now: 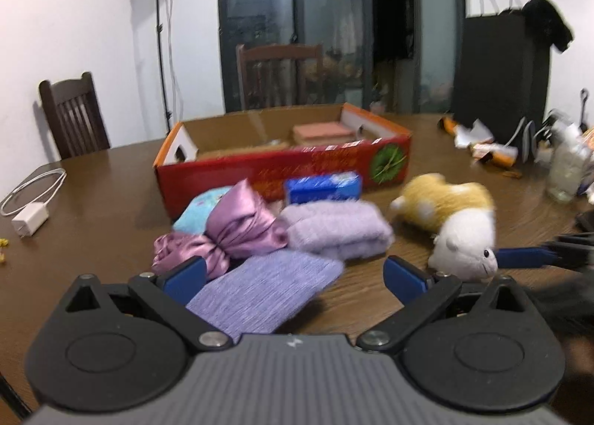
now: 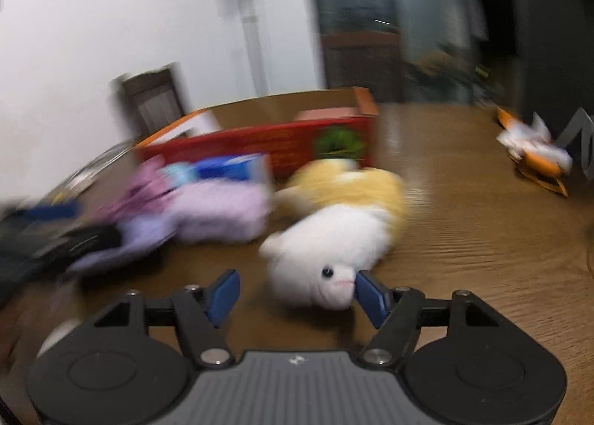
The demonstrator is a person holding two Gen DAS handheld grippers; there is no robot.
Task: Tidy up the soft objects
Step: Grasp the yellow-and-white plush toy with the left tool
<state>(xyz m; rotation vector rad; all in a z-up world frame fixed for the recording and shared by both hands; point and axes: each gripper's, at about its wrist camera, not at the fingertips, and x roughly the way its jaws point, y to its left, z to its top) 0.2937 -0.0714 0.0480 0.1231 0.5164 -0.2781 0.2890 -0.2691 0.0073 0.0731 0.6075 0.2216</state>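
Brown wood table carries one red box, and we count six soft things before it: one plush, three purple bundles, one teal pouch, one blue pack. Our left gripper and right gripper both stand spread, the plush's snout touching the right one's finger.

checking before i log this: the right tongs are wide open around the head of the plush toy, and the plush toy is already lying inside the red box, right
Not quite. The right tongs are open around the plush toy's head, but the toy lies on the table in front of the red box, not inside it. The right wrist view shows this.
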